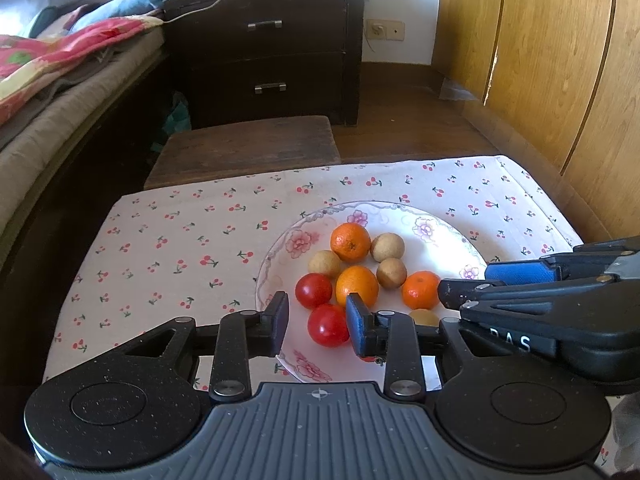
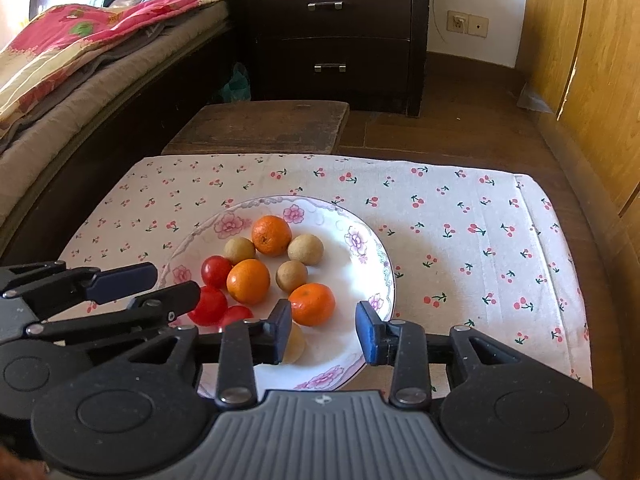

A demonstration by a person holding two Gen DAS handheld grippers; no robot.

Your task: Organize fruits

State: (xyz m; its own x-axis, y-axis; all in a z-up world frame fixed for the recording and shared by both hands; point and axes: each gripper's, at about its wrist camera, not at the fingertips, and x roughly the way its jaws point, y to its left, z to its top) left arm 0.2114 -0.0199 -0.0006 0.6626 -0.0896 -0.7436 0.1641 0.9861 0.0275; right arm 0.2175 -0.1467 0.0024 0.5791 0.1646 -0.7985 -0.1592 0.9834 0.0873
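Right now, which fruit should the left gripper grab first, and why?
Probably the near tomato: ease the left gripper down around it and close. Its jaws stand open and empty with that tomato right between and just beyond the tips, all fruit is mixed on one plate, and the right gripper hovers empty by a mandarin.

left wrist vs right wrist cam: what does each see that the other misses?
Left wrist only: the right gripper from the side, reaching in over the plate's right edge. Only two tomatoes show here.
Right wrist only: the left gripper from the side, and a third tomato just below its fingers.
Both: the flowered plate, three oranges, brown round fruits, the cherry-print cloth, the dark nightstand and the wooden stool.
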